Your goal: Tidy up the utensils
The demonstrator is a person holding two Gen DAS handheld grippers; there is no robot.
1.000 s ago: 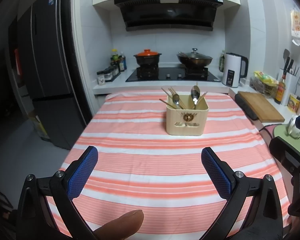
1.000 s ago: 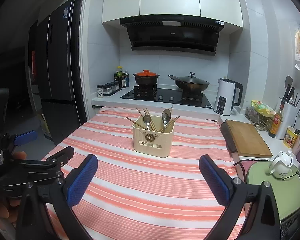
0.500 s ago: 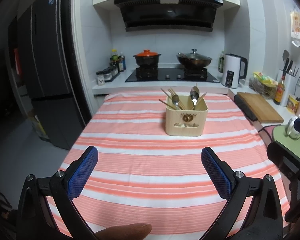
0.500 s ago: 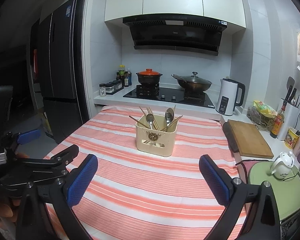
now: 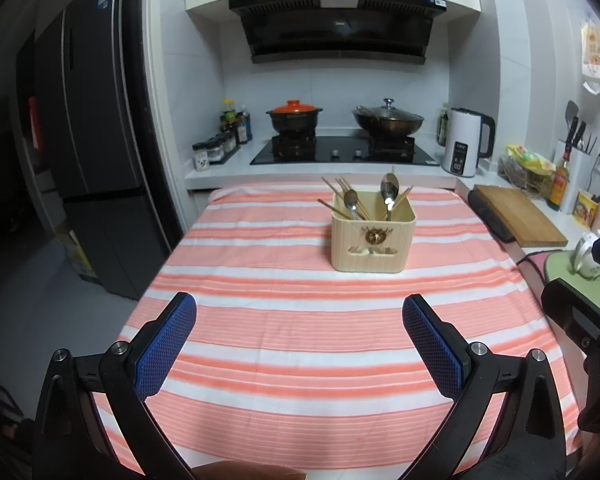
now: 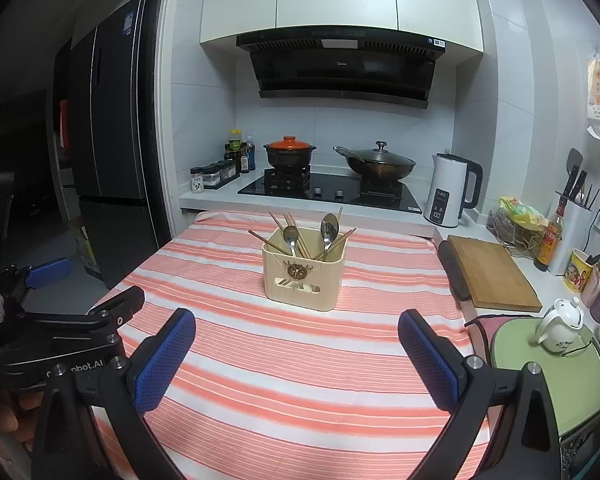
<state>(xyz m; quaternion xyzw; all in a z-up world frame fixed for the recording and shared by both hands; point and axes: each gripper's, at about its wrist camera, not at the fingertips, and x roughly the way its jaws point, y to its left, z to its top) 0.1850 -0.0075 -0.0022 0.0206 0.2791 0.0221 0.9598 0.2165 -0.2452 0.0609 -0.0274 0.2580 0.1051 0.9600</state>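
Since a second ago both tongs have drawn back and risen a little: the holder [image 5: 373, 232] sits slightly farther off in each view, and the fingertip at the bottom edge of the left view has sunk almost out of the picture. Nothing on the table has shifted.

The left tongs [image 5: 299, 340] hang over the near part of the striped tablecloth [image 5: 284, 320], blue pads wide apart and gripping nothing. The right tongs [image 6: 296, 350] do the same, pads spread, nothing between them. In the right view the left tongs appear at the left edge, level with the right tongs and well clear of them.

The cream holder stands upright on the cloth straight ahead of both tongs, well beyond their tips, nearer the far edge of the table. Inside it two spoons [image 5: 389, 192] stand bowl up, with several chopsticks [image 5: 342, 188] leaning outward among them.

Ahead and to the right of the right tongs a wooden cutting board [image 6: 490, 274] lies on the counter just beside the table, and closer in, to the right of the right pad, a white teapot [image 6: 560, 324] sits on a green mat [image 6: 556, 384]. Beyond the holder is the stove [image 6: 332, 192] with an orange-lidded pot and a wok, and a white kettle [image 6: 450, 190] to its right.
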